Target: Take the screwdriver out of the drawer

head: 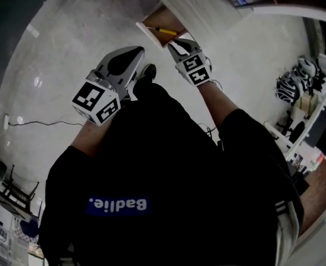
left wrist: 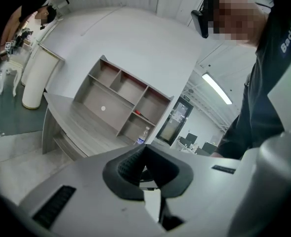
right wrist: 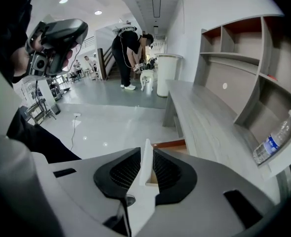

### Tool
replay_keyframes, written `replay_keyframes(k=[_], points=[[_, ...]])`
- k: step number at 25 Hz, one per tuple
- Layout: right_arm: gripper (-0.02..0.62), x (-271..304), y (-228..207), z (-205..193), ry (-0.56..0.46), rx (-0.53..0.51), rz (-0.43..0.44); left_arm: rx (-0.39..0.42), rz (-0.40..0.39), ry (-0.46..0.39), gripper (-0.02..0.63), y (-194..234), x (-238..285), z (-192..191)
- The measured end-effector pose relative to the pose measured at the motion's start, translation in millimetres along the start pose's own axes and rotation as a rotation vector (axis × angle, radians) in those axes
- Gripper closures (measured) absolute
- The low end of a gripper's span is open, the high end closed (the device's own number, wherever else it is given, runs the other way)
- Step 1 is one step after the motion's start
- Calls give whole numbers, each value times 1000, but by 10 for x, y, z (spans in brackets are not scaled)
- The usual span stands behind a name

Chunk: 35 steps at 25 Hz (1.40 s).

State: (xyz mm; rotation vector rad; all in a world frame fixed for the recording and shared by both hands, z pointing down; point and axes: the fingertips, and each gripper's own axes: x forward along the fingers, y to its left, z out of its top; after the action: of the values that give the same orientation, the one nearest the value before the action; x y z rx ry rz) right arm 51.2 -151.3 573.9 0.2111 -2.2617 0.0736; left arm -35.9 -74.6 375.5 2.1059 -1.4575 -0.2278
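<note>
White panel: the flat white drawer front [head: 145, 34] stands on edge at the near end of the pulled-out drawer.
Right claw: the grey right claw [right wrist: 145, 155] with black ribbed pads pinches the top edge of that drawer front, one pad on each face.
Drawer: the shallow brown-lined wooden drawer [head: 168, 20] sticks out from under the worktop, open at the top.
Screwdriver: the yellow-handled screwdriver [head: 166, 31] with a dark shaft lies flat inside the drawer, just behind the drawer front and near the right claw, which does not touch it.
Left claw: the grey left claw [left wrist: 144, 149] is pressed together with nothing between its pads; in the head view it hangs over the floor to the left of the drawer, well apart from the screwdriver.
Worktop: the long grey wood-grain worktop [right wrist: 209, 125] runs along the white wall.
Shelf unit: a grey open shelf unit [left wrist: 120, 98] with several compartments sits on the worktop.
Bottle: a clear plastic water bottle [right wrist: 273, 141] with a blue label rests in a lower compartment of the shelf unit.
Floor: pale glossy floor [head: 63, 49], with a thin black cable [head: 46, 123] lying across it.
</note>
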Motion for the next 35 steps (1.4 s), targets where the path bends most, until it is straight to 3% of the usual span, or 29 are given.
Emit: replay_keyframes(k=[16, 35], points=[[499, 917, -150, -485, 202, -193, 9, -23, 55, -1, 604, 292, -18, -124], [491, 1598, -420, -1003, 450, -333, -52, -61, 111, -6, 604, 584, -164, -247]])
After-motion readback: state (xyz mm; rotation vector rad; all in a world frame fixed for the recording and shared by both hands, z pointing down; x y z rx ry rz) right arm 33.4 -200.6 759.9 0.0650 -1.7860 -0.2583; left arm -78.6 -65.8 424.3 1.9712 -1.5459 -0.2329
